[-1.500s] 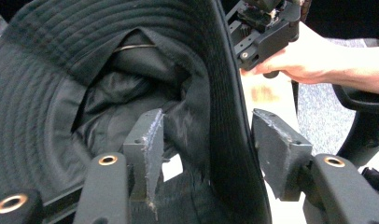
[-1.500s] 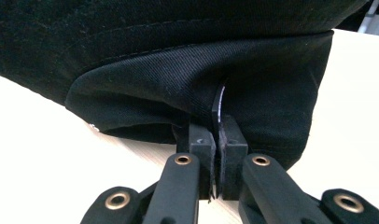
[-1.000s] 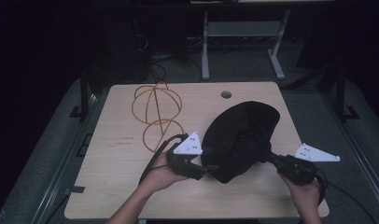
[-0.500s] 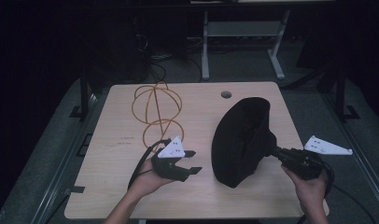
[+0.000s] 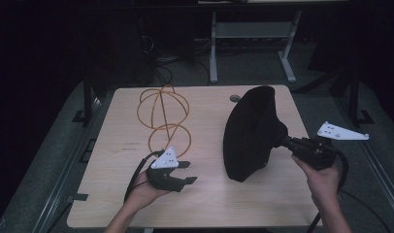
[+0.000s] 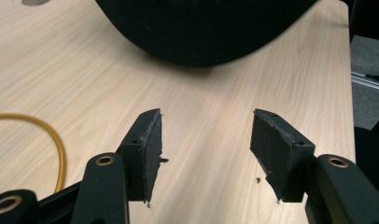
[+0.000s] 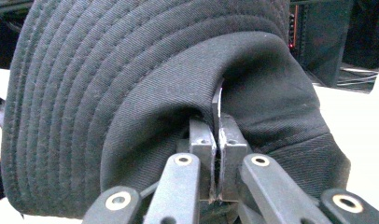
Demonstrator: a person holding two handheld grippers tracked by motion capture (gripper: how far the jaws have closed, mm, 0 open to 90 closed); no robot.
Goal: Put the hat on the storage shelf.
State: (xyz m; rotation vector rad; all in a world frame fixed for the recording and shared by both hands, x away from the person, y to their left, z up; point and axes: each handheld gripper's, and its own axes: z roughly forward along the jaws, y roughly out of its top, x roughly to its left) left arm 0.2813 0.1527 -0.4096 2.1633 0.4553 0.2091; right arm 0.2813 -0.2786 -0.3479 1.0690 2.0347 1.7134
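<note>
Here the right gripper view shows what the high view cannot: the right gripper (image 7: 214,140) has its jaws pressed together on a fold of the black hat (image 7: 145,88). In the high view the hat (image 5: 251,131) stands on edge right of centre, its lower rim on the table (image 5: 112,160). The left gripper (image 5: 184,172) sits low at lower centre-left, hand cupped beneath, jaws spread with nothing between them, aimed at the hat. An orange wire frame (image 5: 163,116) stands upper left. Bare wood lies between left gripper and hat.
</note>
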